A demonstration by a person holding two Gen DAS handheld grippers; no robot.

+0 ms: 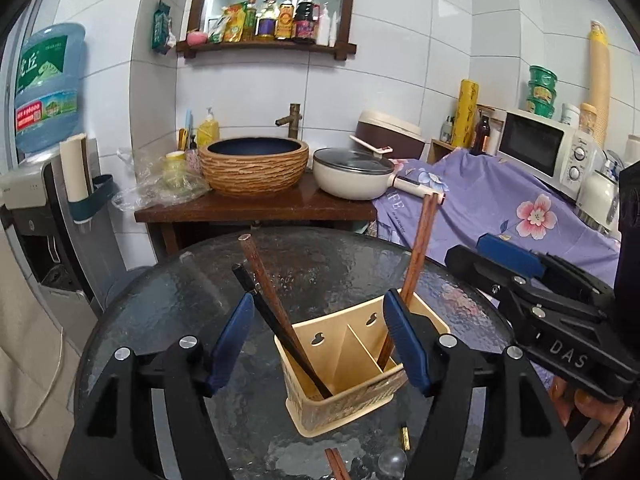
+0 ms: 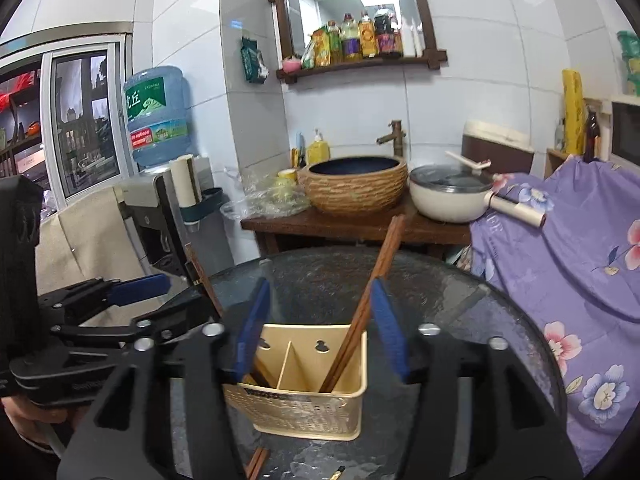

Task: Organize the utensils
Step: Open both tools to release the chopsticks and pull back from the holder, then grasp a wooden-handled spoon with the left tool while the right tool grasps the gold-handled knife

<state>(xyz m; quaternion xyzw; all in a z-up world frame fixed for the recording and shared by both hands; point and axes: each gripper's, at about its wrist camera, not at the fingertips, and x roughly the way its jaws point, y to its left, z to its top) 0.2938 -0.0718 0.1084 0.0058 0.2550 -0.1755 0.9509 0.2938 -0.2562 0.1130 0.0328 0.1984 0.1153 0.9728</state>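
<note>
we see table point(image 1: 320, 264): textured glossy glass | holder point(image 2: 316, 408): cream plastic, woven-look front | chopsticks point(image 2: 360, 312): reddish wood, matt | pads point(image 1: 408, 344): blue, perhaps rubber | basin point(image 1: 254, 168): rough ridged ceramic | cloth point(image 1: 500, 200): purple floral fabric

Two compartments in the beige holder point(image 1: 340, 364); left one: two chopsticks, one black point(image 1: 276, 320), one brown point(image 1: 264, 280); right one: two brown chopsticks point(image 1: 416, 256).
</note>
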